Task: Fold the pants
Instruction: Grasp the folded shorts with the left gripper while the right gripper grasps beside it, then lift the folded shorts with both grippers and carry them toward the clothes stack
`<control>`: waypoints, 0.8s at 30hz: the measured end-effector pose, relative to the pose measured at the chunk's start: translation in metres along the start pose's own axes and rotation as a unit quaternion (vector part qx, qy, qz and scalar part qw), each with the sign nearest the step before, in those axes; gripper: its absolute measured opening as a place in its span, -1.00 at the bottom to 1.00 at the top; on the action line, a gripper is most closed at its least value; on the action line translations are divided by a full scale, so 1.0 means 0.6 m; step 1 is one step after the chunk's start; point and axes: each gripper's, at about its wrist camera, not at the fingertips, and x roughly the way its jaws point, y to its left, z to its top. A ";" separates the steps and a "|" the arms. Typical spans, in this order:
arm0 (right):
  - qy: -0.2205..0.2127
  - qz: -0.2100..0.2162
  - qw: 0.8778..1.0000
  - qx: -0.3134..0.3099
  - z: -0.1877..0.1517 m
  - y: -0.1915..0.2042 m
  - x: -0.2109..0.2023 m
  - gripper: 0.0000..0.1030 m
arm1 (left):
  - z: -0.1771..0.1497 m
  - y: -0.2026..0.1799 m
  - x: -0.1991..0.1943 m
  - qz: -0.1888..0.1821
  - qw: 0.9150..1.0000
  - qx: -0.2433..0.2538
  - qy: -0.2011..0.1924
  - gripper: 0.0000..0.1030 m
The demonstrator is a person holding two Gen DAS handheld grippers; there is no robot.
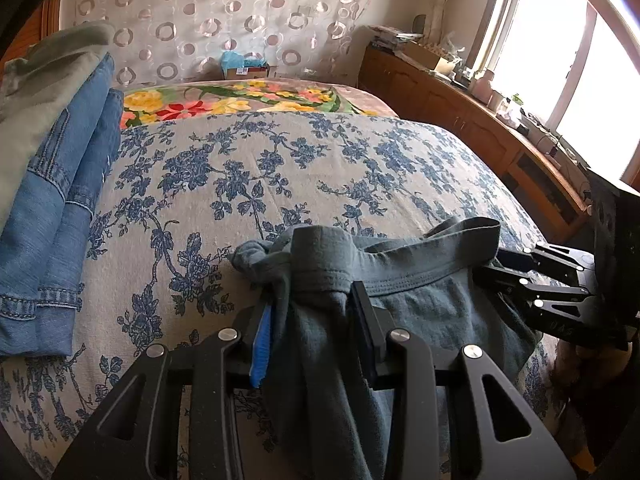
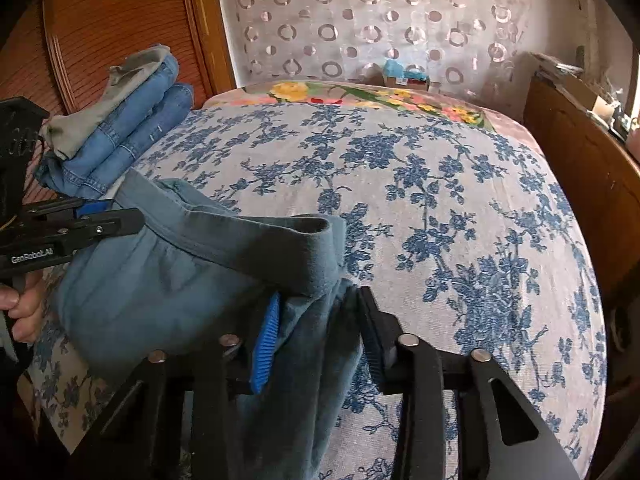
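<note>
Grey-blue pants (image 1: 420,300) are held up by the waistband at the near edge of the bed. In the left wrist view my left gripper (image 1: 310,320) is shut on a bunched end of the waistband, and cloth fills the gap between the blue pad (image 1: 262,344) and the black pad. My right gripper (image 1: 500,268) bites the other end of the waistband at the right. In the right wrist view the right gripper (image 2: 316,328) is shut on the pants (image 2: 180,280), and the left gripper (image 2: 128,218) clamps the band at the left, held by a hand (image 2: 22,308).
A bed (image 1: 300,168) with a blue floral cover lies ahead. Folded jeans (image 1: 60,216) with a grey-green garment (image 1: 40,80) on top are stacked at its left side. A wooden cabinet (image 1: 480,120) under a window runs along the right. A small box (image 1: 244,66) stands beyond the bed.
</note>
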 end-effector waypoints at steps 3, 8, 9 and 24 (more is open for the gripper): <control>0.000 0.015 1.000 0.003 0.000 0.000 0.001 -0.63 | -0.001 -0.003 0.000 -0.003 1.000 0.002 -0.002 -0.44; -0.006 0.031 0.999 0.011 0.000 0.002 -0.005 -0.74 | 0.000 -0.014 -0.020 -0.016 1.000 0.007 -0.017 -0.63; -0.012 0.034 0.999 0.011 0.001 0.002 -0.010 -0.76 | 0.001 -0.017 -0.025 -0.018 1.000 0.009 -0.021 -0.63; -0.099 0.042 0.994 -0.025 0.047 0.032 -0.109 -0.77 | 0.035 -0.022 -0.157 -0.013 0.993 0.018 -0.115 -0.63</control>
